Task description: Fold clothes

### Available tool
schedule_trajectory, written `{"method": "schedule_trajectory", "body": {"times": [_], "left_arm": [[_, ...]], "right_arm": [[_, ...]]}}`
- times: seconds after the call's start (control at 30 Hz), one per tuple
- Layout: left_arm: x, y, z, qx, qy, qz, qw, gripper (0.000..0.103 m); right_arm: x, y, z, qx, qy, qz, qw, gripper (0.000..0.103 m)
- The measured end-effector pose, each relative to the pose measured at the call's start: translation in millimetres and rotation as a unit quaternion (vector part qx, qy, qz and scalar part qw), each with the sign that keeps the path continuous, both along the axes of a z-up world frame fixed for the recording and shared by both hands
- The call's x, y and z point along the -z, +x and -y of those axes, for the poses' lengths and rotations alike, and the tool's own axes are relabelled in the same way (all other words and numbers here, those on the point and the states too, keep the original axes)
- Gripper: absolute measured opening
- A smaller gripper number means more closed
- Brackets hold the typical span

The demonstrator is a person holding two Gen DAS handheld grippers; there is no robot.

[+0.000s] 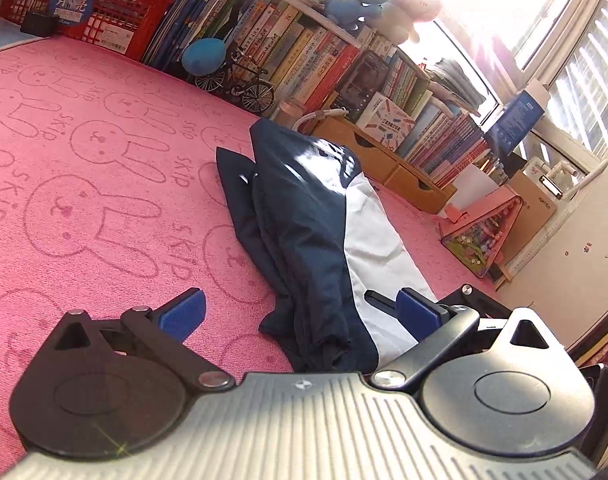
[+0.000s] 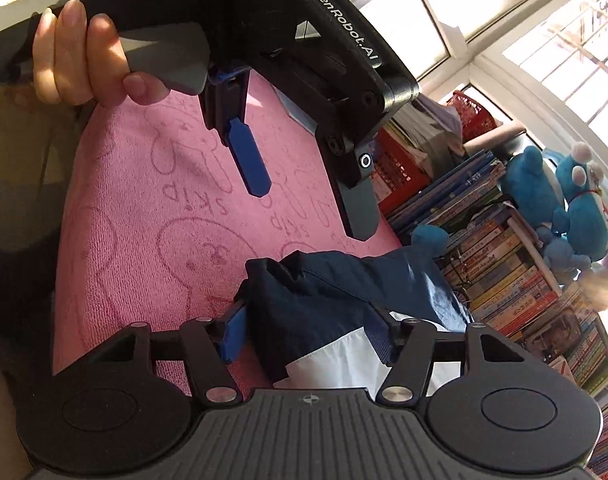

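The garment (image 1: 304, 208), navy with a white panel, lies in a long, rumpled strip across the middle of the desk (image 1: 84, 160). Its far end reaches toward the back edge, where the books stand.

The left tool (image 1: 300, 304) is spread wide over the strip's near end. One pad sits against the white panel and the other stands clear on the pink cover, so it grips nothing.

The right tool (image 2: 308, 338) is about half spread, with the other end of the garment filling the gap between its pads. Both pads meet cloth, but I cannot tell whether they actually press it.

The step in hand looks like taking hold of both ends in order to fold the strip in half. To do it well:
- Each tool should catch every layer at its end, not just the top one. The navy layers are fanned out and could slip apart.
- The left tool needs to come inward so that both pads bracket the cloth before it closes.
- The ends should rise evenly and be laid edge on edge, and the wrinkles then smoothed out.

A red crate (image 1: 116, 12) at the desk's back corner holds stacked papers. A wooden drawer box (image 1: 384, 152) by the back edge has its drawers closed, so its contents are hidden. Books are piled on top of it.
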State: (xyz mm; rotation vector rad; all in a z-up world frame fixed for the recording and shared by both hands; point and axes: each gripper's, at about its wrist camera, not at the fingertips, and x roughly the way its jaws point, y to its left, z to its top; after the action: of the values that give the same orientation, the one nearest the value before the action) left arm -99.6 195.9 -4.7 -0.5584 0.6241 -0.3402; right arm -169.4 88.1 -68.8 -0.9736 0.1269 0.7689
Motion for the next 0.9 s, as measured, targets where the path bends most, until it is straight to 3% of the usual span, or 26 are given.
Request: {"method": "schedule_trajectory", "body": {"times": [0.1, 0.17, 0.2, 0.33, 0.4, 0.7, 0.8, 0.83, 0.87, 0.9], "left_arm": [[1.5, 0.9, -4.2, 0.022, -0.043, -0.004, 0.9988, 0.102], [4.5, 2.4, -7.5, 0.033, -0.078, -0.011, 0.9964, 0.103], [7.7, 4.7, -9.3, 0.037, -0.102, -0.018, 0.9939, 0.103], [22.8, 20.3, -13.0, 0.055, -0.19, -0.053, 0.9788, 0.103], [28.5, 31.7, -9.8, 0.059, -0.208, -0.07, 0.9739, 0.103], [29.1, 59.6, 9.7, 0.068, -0.2, -0.08, 0.9742, 0.103], [30.2, 59.6, 7.2, 0.069, -0.212, -0.084, 0.9711, 0.103], [30.6, 59.7, 5.3, 0.069, -0.22, -0.086, 0.9693, 0.103], [31.2, 59.7, 3.3, 0.067, -0.227, -0.089, 0.9674, 0.103], [31.7, 59.9, 1.5, 0.067, -0.235, -0.091, 0.9655, 0.103]], "right_arm": [[4.2, -7.8, -0.3, -0.003, -0.008, 0.03, 1.0, 0.044], [5.8, -13.4, 1.4, -0.004, -0.004, 0.054, 0.999, 0.027], [1.7, -12.8, 3.6, 0.002, 0.011, 0.048, 0.999, 0.024], [-19.0, -2.4, 12.4, 0.031, 0.072, 0.02, 0.997, 0.02], [-26.1, 1.3, 17.3, 0.04, 0.088, 0.01, 0.995, 0.02], [-31.3, -1.3, 31.7, 0.034, 0.103, -0.021, 0.994, 0.02], [-24.4, -7.6, 34.1, 0.023, 0.089, -0.018, 0.996, 0.037], [-21.0, -9.4, 33.6, 0.022, 0.08, -0.014, 0.996, 0.05], [-17.0, -11.1, 32.2, 0.02, 0.069, -0.008, 0.997, 0.056], [-11.4, -12.6, 28.3, 0.016, 0.053, 0.004, 0.998, 0.056]]}}
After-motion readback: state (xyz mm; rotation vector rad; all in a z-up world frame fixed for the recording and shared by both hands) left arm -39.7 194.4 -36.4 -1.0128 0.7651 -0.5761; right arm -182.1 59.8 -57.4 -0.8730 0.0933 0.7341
